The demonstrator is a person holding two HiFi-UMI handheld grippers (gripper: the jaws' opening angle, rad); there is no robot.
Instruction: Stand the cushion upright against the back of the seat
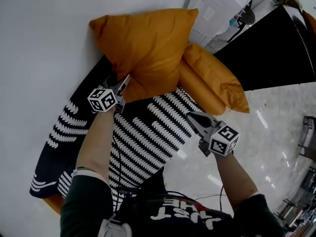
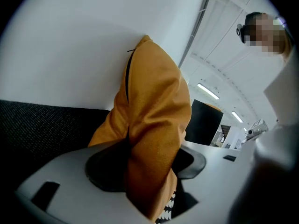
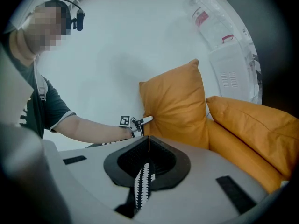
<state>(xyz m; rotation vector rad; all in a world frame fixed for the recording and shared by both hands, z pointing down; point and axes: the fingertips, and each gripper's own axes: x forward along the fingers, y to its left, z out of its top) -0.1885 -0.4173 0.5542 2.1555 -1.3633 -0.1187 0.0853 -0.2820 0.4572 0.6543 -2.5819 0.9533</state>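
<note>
The orange cushion [image 1: 148, 48] stands on edge and leans against the white wall [image 1: 44, 43] behind the seat. My left gripper [image 1: 124, 80] is at its lower left corner. In the left gripper view a fold of the cushion [image 2: 156, 125] lies between the jaws of the left gripper [image 2: 149, 164], which stand apart and loose around it. My right gripper [image 1: 190, 116] hovers over the black-and-white patterned seat cover [image 1: 143, 137], short of the cushion. Its jaws are together with nothing held. The right gripper view shows the cushion [image 3: 175, 106] upright, with the left gripper [image 3: 142, 121] at its edge.
A second orange cushion [image 1: 212, 78] lies on its side to the right of the first. A white appliance [image 1: 217, 4] and a black panel [image 1: 276, 48] stand beyond it. Pale glossy floor [image 1: 276, 127] lies to the right. Black textured upholstery [image 2: 37, 125] is beside the cushion.
</note>
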